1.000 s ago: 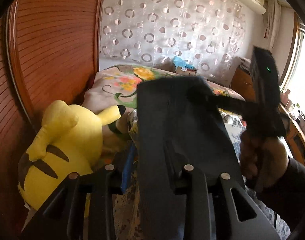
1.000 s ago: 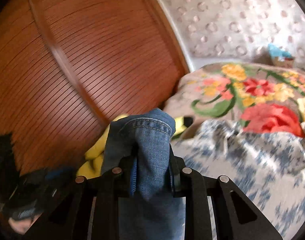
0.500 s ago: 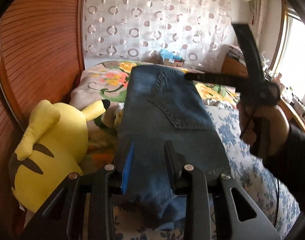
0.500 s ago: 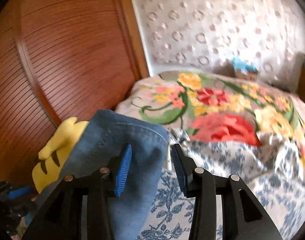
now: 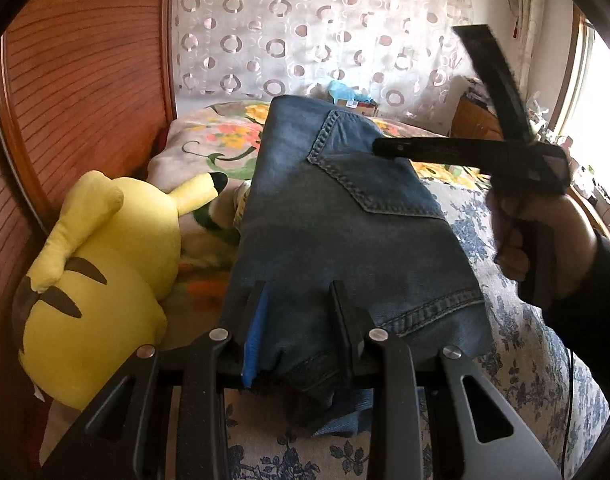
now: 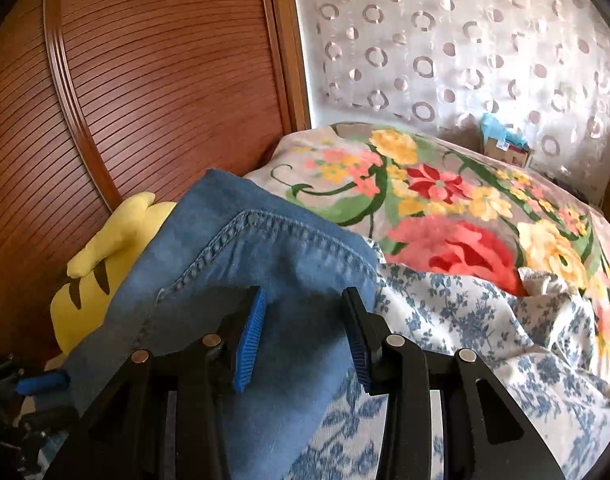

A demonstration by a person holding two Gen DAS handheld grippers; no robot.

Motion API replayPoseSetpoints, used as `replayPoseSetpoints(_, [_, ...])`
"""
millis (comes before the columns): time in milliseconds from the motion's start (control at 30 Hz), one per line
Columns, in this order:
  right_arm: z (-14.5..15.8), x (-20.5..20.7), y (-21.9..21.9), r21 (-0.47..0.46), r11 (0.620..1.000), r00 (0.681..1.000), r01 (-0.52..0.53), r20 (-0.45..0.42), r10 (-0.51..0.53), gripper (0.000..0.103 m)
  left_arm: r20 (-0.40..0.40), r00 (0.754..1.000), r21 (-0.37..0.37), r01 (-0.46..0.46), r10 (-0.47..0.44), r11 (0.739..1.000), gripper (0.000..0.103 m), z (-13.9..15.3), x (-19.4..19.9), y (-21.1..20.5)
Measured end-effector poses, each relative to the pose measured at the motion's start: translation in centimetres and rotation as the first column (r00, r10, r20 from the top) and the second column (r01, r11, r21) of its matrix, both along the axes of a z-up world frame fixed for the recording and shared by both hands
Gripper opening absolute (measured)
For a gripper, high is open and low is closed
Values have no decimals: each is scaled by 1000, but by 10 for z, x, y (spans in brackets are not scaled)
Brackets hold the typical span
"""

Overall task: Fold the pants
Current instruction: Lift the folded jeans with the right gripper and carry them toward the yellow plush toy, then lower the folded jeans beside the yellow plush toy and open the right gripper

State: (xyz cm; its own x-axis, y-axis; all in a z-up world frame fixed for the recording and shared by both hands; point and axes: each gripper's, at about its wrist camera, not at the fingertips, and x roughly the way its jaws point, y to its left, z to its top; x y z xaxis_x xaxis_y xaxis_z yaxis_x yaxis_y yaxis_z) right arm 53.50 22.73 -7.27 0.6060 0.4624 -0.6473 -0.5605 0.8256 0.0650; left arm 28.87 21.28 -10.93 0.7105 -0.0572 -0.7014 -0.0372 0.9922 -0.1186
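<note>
The folded blue jeans [image 5: 341, 220] lie on the bed, back pocket up, stretching away from my left gripper [image 5: 299, 292]. That gripper is open, its fingers spread over the near edge of the denim. The right gripper [image 5: 389, 146], held in a hand, hovers over the far right corner of the jeans. In the right wrist view the right gripper [image 6: 305, 296] is open, with the jeans [image 6: 265, 264] lying under and between its fingers, not pinched.
A yellow plush toy [image 5: 101, 264] lies left of the jeans against the wooden headboard [image 5: 85, 80]. A floral blanket [image 6: 445, 208] and a blue-flowered sheet [image 6: 485, 340] cover the bed. A patterned curtain [image 6: 445, 40] hangs behind.
Both grippers have opened and let go of the jeans, which were laid down flat on the bed. The right gripper has drawn back a little.
</note>
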Motion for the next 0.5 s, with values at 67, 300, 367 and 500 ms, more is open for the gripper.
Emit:
replayPoseSetpoints(67, [14,-17,-14,14,1000,1000,-11,-7,11,41,8,1000,5,1,-1,1000,32,4,-3,-3])
replayPoseSetpoints(300, [32,-56,-41,44,996,997,-74,-10,75,41,41,999,21,-3,2,1000,32,18,-17,-13])
replayPoseSetpoints(367, [36,-66,-48,51,995,996,-85,-3,85,41,49,999,32,-6,4,999,32,23,-22,-16])
replayPoseSetpoints(500, [39,-77,-59,53,994,996,-94,10,94,41,60,998,35,-6,4,999,33,31,-30,-20])
